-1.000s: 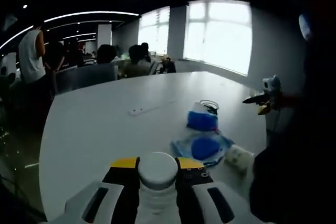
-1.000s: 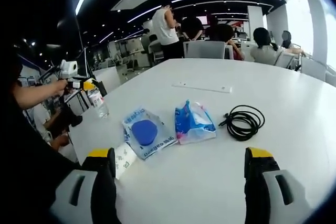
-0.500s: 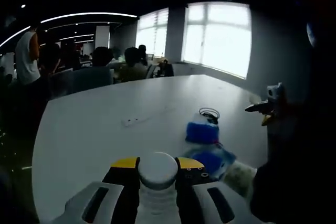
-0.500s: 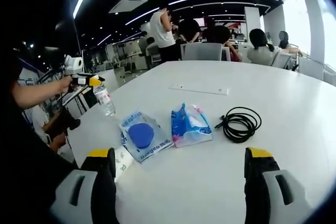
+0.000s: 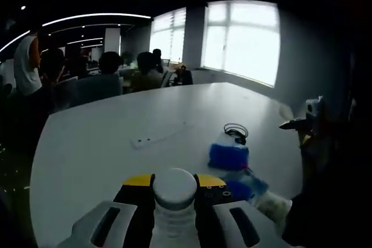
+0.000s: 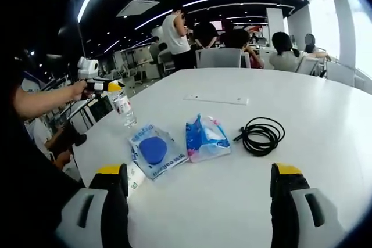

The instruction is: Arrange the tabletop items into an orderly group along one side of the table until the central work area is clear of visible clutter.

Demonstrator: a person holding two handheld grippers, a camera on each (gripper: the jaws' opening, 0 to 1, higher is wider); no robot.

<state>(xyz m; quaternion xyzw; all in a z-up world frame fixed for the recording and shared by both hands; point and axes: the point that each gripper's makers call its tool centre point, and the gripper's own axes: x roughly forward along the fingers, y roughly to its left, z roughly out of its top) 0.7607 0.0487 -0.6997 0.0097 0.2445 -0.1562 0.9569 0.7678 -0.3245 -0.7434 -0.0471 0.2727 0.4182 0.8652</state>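
Two blue packets (image 6: pixel 177 146) beside coiled black cable (image 6: pixel 261 136) on white worktop (image 6: pixel 290 103), left gripper (image 5: pixel 174 193) clamping white-capped bottle (image 5: pixel 173 201), label unreadable, right gripper (image 6: pixel 197 193) spread wide, possibly a small carton (image 6: pixel 135 178) half hidden.

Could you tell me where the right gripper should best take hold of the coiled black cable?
Probably across the bundled strands on the coil's near edge, coming down from above: the black cable lies flat on the white table in a loose loop, and the open right gripper has nothing between them.
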